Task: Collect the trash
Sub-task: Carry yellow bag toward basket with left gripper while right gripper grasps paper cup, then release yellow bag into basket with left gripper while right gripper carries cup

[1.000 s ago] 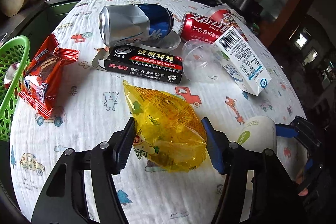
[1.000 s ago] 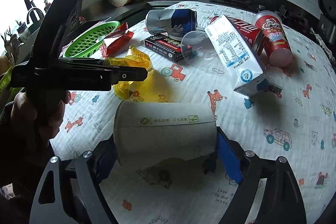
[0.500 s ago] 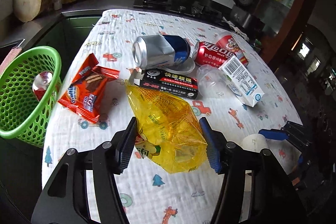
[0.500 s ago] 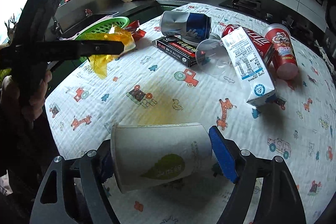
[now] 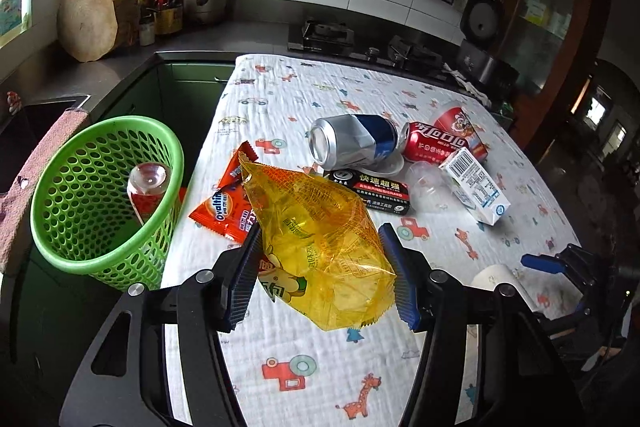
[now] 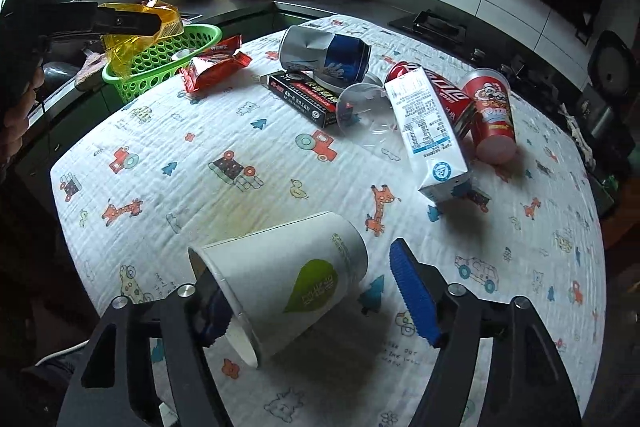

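My left gripper (image 5: 320,275) is shut on a yellow crinkly snack bag (image 5: 320,243) and holds it in the air above the table's left edge, near the green basket (image 5: 100,227). The bag (image 6: 136,31) and basket (image 6: 160,63) also show in the right wrist view. A white paper cup (image 6: 288,283) lies tilted between the fingers of my right gripper (image 6: 316,303). The left finger touches its rim; the right blue pad (image 6: 412,299) stands apart from it. The cup rests near the table's front edge.
On the patterned cloth (image 6: 240,167) lie an orange wrapper (image 5: 232,203), a dented silver-blue can (image 5: 352,145), a red can (image 5: 432,147), a black box (image 5: 372,191), a clear cup (image 5: 428,183), a milk carton (image 6: 428,131) and a red cup (image 6: 492,115). A bottle (image 5: 146,187) stands in the basket.
My left gripper has lifted the yellow bag off the table and carried it left toward the basket. The white cup has tilted in my right gripper, and the right pad now stands off it.
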`<state>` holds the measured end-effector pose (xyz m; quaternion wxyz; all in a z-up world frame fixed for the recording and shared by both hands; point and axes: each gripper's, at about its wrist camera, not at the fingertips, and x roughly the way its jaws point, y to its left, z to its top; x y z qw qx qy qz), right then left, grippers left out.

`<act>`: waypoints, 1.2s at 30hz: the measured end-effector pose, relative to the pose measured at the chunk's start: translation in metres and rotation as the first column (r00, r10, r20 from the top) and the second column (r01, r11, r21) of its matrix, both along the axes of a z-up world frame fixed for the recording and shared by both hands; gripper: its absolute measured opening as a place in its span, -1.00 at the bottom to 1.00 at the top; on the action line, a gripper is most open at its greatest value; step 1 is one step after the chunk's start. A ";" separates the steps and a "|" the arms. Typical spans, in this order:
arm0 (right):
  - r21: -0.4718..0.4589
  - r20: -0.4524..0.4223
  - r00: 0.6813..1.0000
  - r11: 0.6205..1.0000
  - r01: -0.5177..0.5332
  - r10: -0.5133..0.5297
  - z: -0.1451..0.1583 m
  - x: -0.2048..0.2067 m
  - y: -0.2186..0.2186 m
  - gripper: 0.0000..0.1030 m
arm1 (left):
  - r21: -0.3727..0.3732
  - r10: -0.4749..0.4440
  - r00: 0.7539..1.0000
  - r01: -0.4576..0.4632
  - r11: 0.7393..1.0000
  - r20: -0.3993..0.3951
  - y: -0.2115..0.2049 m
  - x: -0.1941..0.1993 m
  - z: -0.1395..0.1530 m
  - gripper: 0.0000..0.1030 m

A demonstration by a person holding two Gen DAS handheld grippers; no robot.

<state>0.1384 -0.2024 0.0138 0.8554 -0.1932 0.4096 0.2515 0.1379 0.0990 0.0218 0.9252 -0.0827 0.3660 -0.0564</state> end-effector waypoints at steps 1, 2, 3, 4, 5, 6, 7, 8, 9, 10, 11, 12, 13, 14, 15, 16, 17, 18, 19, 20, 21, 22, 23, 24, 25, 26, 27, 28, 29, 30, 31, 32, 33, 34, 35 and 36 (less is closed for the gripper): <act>-0.002 0.008 1.000 1.000 0.002 -0.002 0.001 -0.001 -0.001 0.11 | 0.007 0.005 1.000 -0.005 1.000 0.003 0.002 -0.001 0.001 0.11; -0.002 0.014 1.000 1.000 0.003 -0.003 0.002 -0.002 -0.001 -0.03 | 0.014 0.012 1.000 -0.012 1.000 0.006 0.003 -0.002 0.002 0.11; -0.001 0.017 1.000 1.000 0.003 -0.003 0.003 -0.002 -0.002 -0.09 | 0.019 0.020 1.000 -0.020 1.000 0.008 0.006 -0.003 0.004 0.11; 0.000 0.024 1.000 1.000 0.004 -0.004 0.003 -0.002 -0.002 -0.16 | 0.023 0.029 1.000 -0.029 0.999 0.008 0.009 -0.004 0.005 0.10; 0.000 0.029 1.000 1.000 0.005 -0.005 0.004 -0.003 -0.002 -0.24 | 0.028 0.040 0.999 -0.040 0.999 0.010 0.012 -0.005 0.006 0.10; -0.002 0.029 1.000 1.000 0.009 -0.009 0.003 -0.003 -0.002 -0.27 | 0.031 0.049 0.999 -0.049 0.998 0.015 0.015 -0.007 0.008 0.10; -0.001 0.025 1.000 1.000 0.014 -0.014 0.002 -0.001 -0.003 -0.34 | 0.035 0.059 0.998 -0.059 0.998 0.020 0.019 -0.009 0.010 0.10; 0.002 0.020 1.000 1.000 0.020 -0.020 0.002 0.000 -0.003 -0.40 | 0.041 0.069 0.997 -0.070 0.997 0.024 0.022 -0.010 0.011 0.10; 0.010 0.017 1.000 1.000 0.025 -0.025 0.001 0.001 -0.004 -0.43 | 0.046 0.080 0.996 -0.081 0.996 0.029 0.025 -0.012 0.013 0.10; 0.016 0.016 0.999 0.999 0.027 -0.028 0.001 0.001 -0.005 -0.50 | 0.047 0.087 0.996 -0.089 0.995 0.032 0.029 -0.013 0.014 0.10; 0.022 0.019 0.999 0.999 0.034 -0.034 0.001 0.001 -0.006 -0.55 | 0.048 0.095 0.995 -0.097 0.994 0.034 0.033 -0.015 0.015 0.10; 0.029 0.019 0.999 0.999 0.037 -0.037 0.002 0.001 -0.006 -0.57 | 0.051 0.104 0.994 -0.106 0.993 0.036 0.036 -0.016 0.016 0.10; 0.036 0.022 0.999 0.999 0.039 -0.040 0.003 0.001 -0.006 -0.62 | 0.054 0.113 0.993 -0.115 0.992 0.038 0.040 -0.016 0.017 0.10; 0.042 0.028 0.999 0.998 0.040 -0.041 0.005 0.001 -0.006 -0.65 | 0.055 0.119 0.992 -0.121 0.991 0.038 0.043 -0.017 0.017 0.10; 0.048 0.032 0.999 0.998 0.039 -0.040 0.007 0.001 -0.006 -0.66 | 0.055 0.126 0.991 -0.128 0.990 0.039 0.047 -0.018 0.017 0.10; 0.054 0.036 0.998 0.998 0.040 -0.042 0.009 0.000 -0.006 -0.69 | 0.055 0.130 0.991 -0.132 0.990 0.038 0.049 -0.019 0.018 0.10; 0.059 0.041 0.998 0.998 0.039 -0.041 0.011 0.000 -0.005 -0.73 | 0.057 0.133 0.990 -0.135 0.989 0.038 0.052 -0.019 0.018 0.10; 0.063 0.047 0.998 0.997 0.037 -0.040 0.013 0.000 -0.005 -0.74 | 0.060 0.139 0.990 -0.141 0.988 0.039 0.054 -0.020 0.018 0.10; 0.071 0.052 0.998 0.997 0.035 -0.039 0.016 -0.001 -0.005 -0.76 | 0.062 0.146 0.989 -0.149 0.987 0.038 0.056 -0.020 0.018 0.10; 0.081 0.054 0.998 0.996 0.033 -0.037 0.018 -0.001 -0.004 -0.77 | 0.060 0.151 0.988 -0.153 0.986 0.035 0.059 -0.020 0.017 0.10; 0.091 0.057 0.998 0.995 0.028 -0.033 0.021 -0.001 -0.003 -0.78 | 0.059 0.157 0.987 -0.159 0.986 0.035 0.063 -0.020 0.018 0.09; 0.100 0.063 0.998 0.995 0.022 -0.029 0.025 -0.001 -0.002 -0.80 | 0.060 0.165 0.986 -0.167 0.984 0.036 0.065 -0.019 0.018 0.09; 0.106 0.067 0.997 0.994 0.016 -0.024 0.027 -0.001 0.000 -0.81 | 0.061 0.174 0.984 -0.176 0.983 0.036 0.069 -0.019 0.019 0.09; 0.116 0.071 0.997 0.993 0.008 -0.016 0.031 0.000 0.003 -0.81 | 0.060 0.184 0.982 -0.186 0.981 0.036 0.073 -0.019 0.019 0.09; 0.128 0.070 0.998 0.992 -0.002 -0.007 0.034 0.001 0.005 -0.82 | 0.060 0.193 0.981 -0.195 0.979 0.036 0.076 -0.019 0.019 0.08; 0.136 0.069 0.998 0.991 -0.011 0.002 0.037 0.002 0.009 -0.82 | 0.064 0.204 0.978 -0.206 0.977 0.035 0.081 -0.018 0.020 0.08; 0.145 0.070 0.998 0.989 -0.022 0.012 0.040 0.003 0.013 -0.82 | 0.068 0.216 0.976 -0.218 0.974 0.035 0.085 -0.018 0.019 0.08; 0.156 0.065 0.998 0.987 -0.035 0.025 0.043 0.005 0.018 -0.82 | 0.069 0.228 0.973 -0.229 0.971 0.032 0.090 -0.017 0.019 0.07; 0.166 0.061 0.997 0.985 -0.047 0.037 0.046 0.007 0.024 -0.82 | 0.070 0.240 0.970 -0.242 0.968 0.028 0.096 -0.015 0.018 0.07; 0.174 0.062 0.997 0.983 -0.058 0.048 0.049 0.009 0.030 -0.82 | 0.073 0.254 0.967 -0.256 0.964 0.025 0.102 -0.014 0.017 0.07; 0.178 0.061 0.996 0.981 -0.072 0.062 0.051 0.012 0.036 -0.82 | 0.074 0.268 0.963 -0.269 0.960 0.020 0.108 -0.012 0.015 0.07; 0.187 0.061 0.995 0.979 -0.085 0.075 0.054 0.015 0.044 -0.82 | 0.074 0.283 0.959 -0.284 0.956 0.014 0.116 -0.009 0.013 0.07; 0.195 0.061 0.994 0.976 -0.100 0.089 0.056 0.018 0.050 -0.82 | 0.075 0.298 0.954 -0.298 0.952 0.006 0.123 -0.007 0.011 0.07; 0.201 0.057 0.993 0.973 -0.115 0.106 0.058 0.021 0.059 -0.82 | 0.076 0.314 0.949 -0.313 0.947 -0.003 0.131 -0.003 0.008 0.07; 0.210 0.052 0.992 0.969 -0.126 0.118 0.060 0.024 0.067 -0.82 | 0.076 0.329 0.944 -0.327 0.942 -0.013 0.139 0.001 0.004 0.07; 0.222 0.046 0.990 0.965 -0.137 0.130 0.062 0.028 0.075 -0.82 | 0.077 0.342 0.939 -0.340 0.937 -0.024 0.147 0.005 0.000 0.07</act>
